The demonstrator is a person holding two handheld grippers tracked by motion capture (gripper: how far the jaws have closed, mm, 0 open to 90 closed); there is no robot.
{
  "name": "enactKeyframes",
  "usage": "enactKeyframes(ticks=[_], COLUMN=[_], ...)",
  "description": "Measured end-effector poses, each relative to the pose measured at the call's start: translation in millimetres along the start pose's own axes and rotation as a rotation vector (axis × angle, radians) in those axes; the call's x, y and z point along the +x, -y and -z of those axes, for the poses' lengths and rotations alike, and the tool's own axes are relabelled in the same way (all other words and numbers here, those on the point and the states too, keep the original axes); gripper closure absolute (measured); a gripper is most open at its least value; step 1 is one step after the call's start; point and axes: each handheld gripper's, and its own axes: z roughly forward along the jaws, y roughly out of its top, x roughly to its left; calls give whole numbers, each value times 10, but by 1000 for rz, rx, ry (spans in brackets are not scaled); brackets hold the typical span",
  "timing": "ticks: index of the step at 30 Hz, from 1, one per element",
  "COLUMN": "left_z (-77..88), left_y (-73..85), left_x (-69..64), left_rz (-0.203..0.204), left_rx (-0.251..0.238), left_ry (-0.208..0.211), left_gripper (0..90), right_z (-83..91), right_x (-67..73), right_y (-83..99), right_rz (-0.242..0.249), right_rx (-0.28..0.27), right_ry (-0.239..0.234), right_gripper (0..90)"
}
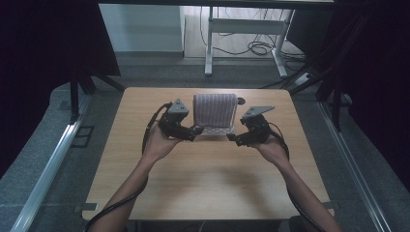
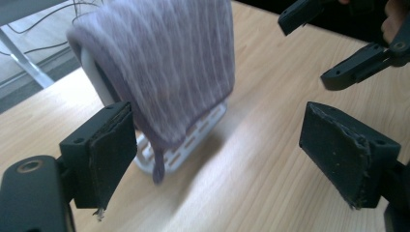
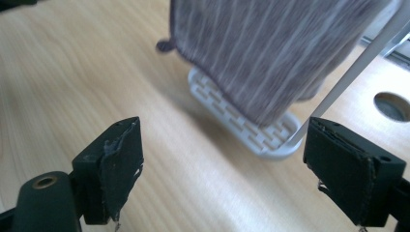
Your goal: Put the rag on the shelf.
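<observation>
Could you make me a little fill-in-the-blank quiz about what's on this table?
1. The striped purple towel hangs over a small white ____.
2. The left gripper and right gripper both have their jaws ____.
3. The rack's slotted base rests on a ____ table.
4. Neither gripper is ____ the towel.

Missing words: rack; open; wooden; touching

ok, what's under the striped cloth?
The purple striped cloth drapes over a white rack; its slotted base shows on the table. The rack's top bar is covered.
</observation>
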Motion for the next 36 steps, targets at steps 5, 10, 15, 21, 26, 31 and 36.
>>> enactKeyframes(ticks=[5, 10, 15, 21, 26, 31, 36], left_z=[5, 31, 12, -81, -196, -316, -389], left_y=[190, 427, 695, 940, 1138, 1324, 1389], left_x=[-68, -158, -240, -324, -370, -393, -396], left_rz=[11, 29, 47, 49, 72, 96, 97], left_rx=[6, 7, 27, 61, 100, 159, 212], left_ry=[11, 14, 17, -1, -29, -34, -52], left_gripper=[130, 130, 129, 128, 121, 116, 111], right_z=[-43, -132, -209, -302, -377, -464, -490], right_x=[94, 175, 196, 251, 300, 328, 339], right_y=[155, 361, 555, 737, 872, 1048, 1114], right_rz=[13, 21, 4, -7, -7, -18, -1], right_rx=[19, 56, 80, 112, 144, 177, 131], right_ry=[-7, -13, -22, -37, -43, -54, -37], right_gripper=[141, 139, 136, 93, 28, 0, 0])
